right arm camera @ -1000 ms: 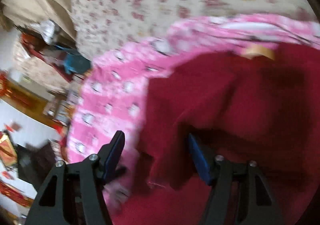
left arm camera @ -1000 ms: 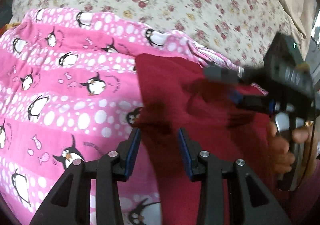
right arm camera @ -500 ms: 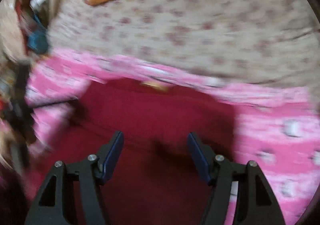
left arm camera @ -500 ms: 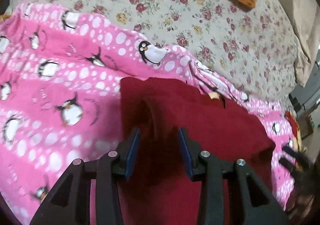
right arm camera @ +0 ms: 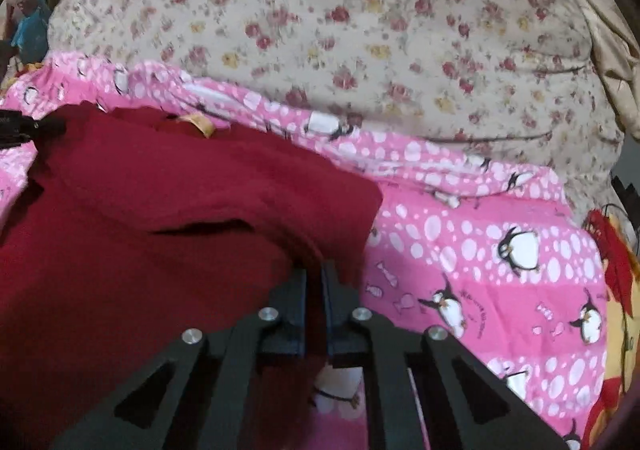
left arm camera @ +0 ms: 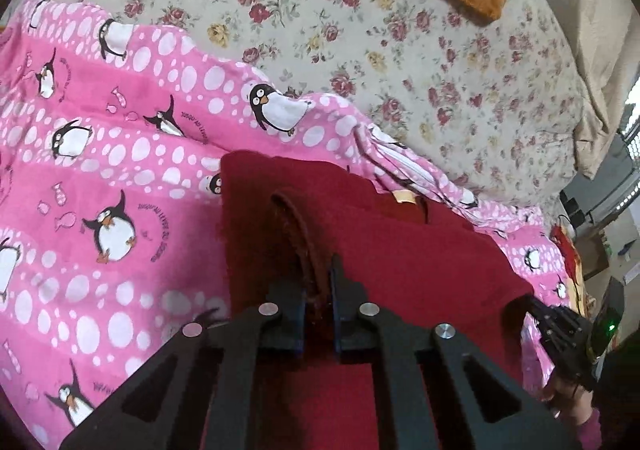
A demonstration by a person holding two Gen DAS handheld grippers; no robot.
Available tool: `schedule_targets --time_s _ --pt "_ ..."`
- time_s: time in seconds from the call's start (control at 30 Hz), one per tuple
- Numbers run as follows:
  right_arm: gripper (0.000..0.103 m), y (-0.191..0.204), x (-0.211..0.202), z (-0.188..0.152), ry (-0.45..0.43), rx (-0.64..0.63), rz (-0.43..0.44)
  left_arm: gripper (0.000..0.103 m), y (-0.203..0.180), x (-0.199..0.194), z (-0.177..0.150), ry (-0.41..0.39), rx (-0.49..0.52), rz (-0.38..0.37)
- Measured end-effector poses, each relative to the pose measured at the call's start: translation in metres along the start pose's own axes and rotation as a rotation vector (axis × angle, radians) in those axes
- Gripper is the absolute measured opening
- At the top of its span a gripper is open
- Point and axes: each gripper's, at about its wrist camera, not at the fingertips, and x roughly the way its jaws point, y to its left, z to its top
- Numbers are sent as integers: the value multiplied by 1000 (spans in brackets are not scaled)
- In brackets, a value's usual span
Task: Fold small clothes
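From the left wrist: left tool (left arm camera: 318, 304) is clamped on a raised ridge of the maroon garment (left arm camera: 400, 250), which lies on the pink penguin blanket (left arm camera: 100, 177). From the right wrist: right tool (right arm camera: 316, 296) pinches the garment's (right arm camera: 140, 250) other edge. Best lift both evenly, keeping the cloth taut, for a straight fold.

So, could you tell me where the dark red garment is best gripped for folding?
At its near side edges, coming from the front: the left tongs and right tongs each pinch a raised ridge of the dark red garment there, lying flat on the pink blanket.
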Motion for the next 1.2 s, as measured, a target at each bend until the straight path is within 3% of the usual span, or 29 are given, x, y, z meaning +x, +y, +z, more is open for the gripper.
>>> schedule_targets --time_s 0.07,0.17,0.27,0.4,0.47,0.57,0.7,0.77,0.9,0.97,1.03,1.2 --pt "6 -6 -15 -9 -8 -1 1 0 5 -1 -7 -2 -3 4" --pt "7 -16 -4 -29 72 34 22 0 16 11 -13 31 -35 12" --pt "16 -20 -12 -29 75 63 78 0 13 7 -13 30 -15 20" --pt "49 -36 -44 -19 6 170 153 0 3 -22 -7 -36 23 31" --pt "49 -39 -50 -7 -40 224 187 8 -3 -29 -3 -66 25 24" --pt "49 -29 -28 12 -23 263 186 9 -11 -21 -4 -46 35 39" --pt "40 -12 16 15 45 260 140 9 -7 10 -16 8 40 191" --pt "33 -12 42 1 111 237 51 9 7 22 -22 34 21 180" --pt "33 -20 34 -7 86 250 69 9 10 19 -24 19 28 150" --pt "41 -29 22 -3 60 300 97 9 9 18 -23 24 27 155" --pt "65 -39 19 3 32 358 117 9 8 17 -22 24 23 158" --pt "69 -49 47 11 61 452 138 9 6 17 -24 16 33 168"
